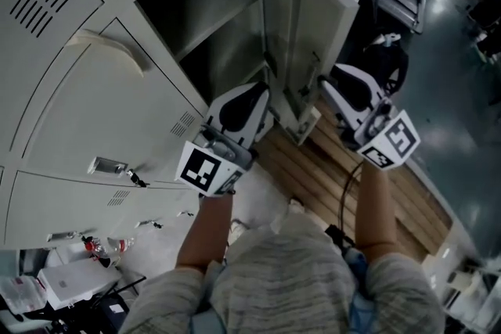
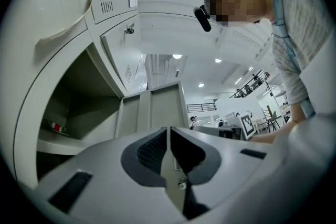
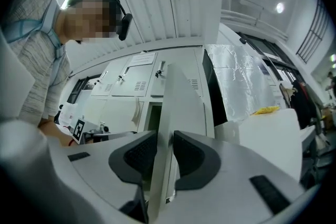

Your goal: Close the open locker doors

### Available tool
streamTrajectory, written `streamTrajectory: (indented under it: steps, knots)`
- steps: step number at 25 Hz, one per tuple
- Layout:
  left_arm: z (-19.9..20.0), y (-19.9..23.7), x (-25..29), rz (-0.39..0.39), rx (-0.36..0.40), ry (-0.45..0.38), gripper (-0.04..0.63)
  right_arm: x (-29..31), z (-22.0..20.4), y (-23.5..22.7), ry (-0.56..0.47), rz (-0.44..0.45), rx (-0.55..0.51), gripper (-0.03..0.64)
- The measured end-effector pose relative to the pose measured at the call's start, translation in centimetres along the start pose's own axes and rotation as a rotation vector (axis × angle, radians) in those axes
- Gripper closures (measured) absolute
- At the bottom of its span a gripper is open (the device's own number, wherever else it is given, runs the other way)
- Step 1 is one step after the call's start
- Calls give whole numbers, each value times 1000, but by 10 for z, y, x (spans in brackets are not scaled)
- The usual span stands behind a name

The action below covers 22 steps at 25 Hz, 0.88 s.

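1 open locker door (image 1: 296, 27), mid-scene, swung out edge-on toward you, just right of its dark compartment (image 1: 211, 35). At least 3 vented shut doors (image 1: 102, 113) on the left. 2 grippers, one each side of the door. Your R gripper (image 3: 164, 139): jaws pinched on the door's edge. Your L gripper (image 2: 168, 134): jaws together, nothing held, tips just beside the door's left face. Both forearms (image 1: 207, 227) reach fwd.
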<state>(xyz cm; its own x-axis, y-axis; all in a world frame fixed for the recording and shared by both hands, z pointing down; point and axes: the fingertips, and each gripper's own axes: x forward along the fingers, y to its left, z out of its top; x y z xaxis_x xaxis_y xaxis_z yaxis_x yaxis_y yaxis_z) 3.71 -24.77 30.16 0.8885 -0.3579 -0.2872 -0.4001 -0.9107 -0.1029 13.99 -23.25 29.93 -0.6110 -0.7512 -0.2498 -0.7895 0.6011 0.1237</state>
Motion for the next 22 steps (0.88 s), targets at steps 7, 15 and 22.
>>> streamTrajectory:
  steps: [7,15,22]
  knots:
    - [8,14,-32,35,14,11,589,35,-1,38,29,12,-72,523]
    - [18,30,-64,98,39,20,589,70,-4,65,31,-41,-90,525]
    - [25,44,-87,159,59,19,589,105,-10,82,-9,-23,-10,531]
